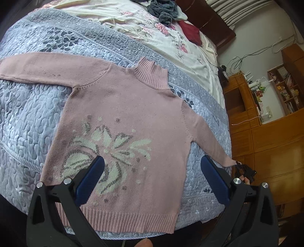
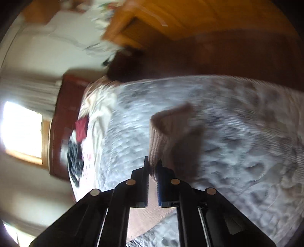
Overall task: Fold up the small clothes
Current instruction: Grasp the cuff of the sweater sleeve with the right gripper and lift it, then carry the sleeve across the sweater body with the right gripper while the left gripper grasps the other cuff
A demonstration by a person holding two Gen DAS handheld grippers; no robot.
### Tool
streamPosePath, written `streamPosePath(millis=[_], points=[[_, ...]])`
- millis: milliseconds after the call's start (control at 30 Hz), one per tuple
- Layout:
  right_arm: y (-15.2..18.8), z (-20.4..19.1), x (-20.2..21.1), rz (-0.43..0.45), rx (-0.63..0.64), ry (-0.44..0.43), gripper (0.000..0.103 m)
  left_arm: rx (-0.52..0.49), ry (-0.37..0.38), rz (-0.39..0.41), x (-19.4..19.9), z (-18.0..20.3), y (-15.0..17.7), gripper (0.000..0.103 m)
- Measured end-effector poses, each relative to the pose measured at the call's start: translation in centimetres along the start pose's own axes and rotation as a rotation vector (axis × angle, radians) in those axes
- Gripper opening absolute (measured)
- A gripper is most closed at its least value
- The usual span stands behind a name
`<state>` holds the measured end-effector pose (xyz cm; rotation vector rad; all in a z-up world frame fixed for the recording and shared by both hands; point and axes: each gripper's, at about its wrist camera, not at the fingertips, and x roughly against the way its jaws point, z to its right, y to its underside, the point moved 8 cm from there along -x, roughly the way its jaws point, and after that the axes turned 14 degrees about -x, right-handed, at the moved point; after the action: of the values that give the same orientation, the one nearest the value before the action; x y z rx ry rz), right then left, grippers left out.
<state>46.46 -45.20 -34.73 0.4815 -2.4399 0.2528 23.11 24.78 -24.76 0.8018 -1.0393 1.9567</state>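
A pink knit sweater (image 1: 133, 106) with a pale leaf pattern lies flat and face up on the bed, both sleeves spread out. My left gripper (image 1: 153, 159) hovers open over its lower body, one blue finger (image 1: 91, 178) above the pattern and the other above the quilt beside the right sleeve. In the left wrist view my right gripper (image 1: 245, 171) sits at that sleeve's cuff by the bed edge. The blurred right wrist view shows my right gripper (image 2: 153, 161) shut on the pink sleeve cuff (image 2: 171, 129), which stands up from the quilt.
A blue-grey quilted bedspread (image 1: 38, 114) covers the bed. Farther back lie a floral sheet (image 1: 152, 28), a heap of grey clothes (image 1: 163, 9) and a red garment (image 1: 191, 32). Wooden cabinets and shelves (image 1: 266, 133) stand to the right of the bed.
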Motion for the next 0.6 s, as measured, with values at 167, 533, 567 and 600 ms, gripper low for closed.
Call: streamPosePath(millis=[167,533,567,600], points=[[8.0,-11.6,0.4,-0.008,0.361,-0.008,0.006,-0.079,0.005,0.057,-0.4,0.3,-2.6,0.100],[28.7,-20.4,-6.1,-0.053,0.903,0.085,0.006,-0.168,0.122,-0.004,-3.5,2.6,-7.9,0.100],[30.1,-20.0,-6.9,-0.058,0.936,0.100,0.006,-0.169,0.139,-0.011,-4.1,2.7,-8.3,0.100],[31.5,-19.5,-7.4,-0.063,0.968,0.115,0.006,-0.173,0.154,-0.018,-4.8,2.8,-8.6,0.100]])
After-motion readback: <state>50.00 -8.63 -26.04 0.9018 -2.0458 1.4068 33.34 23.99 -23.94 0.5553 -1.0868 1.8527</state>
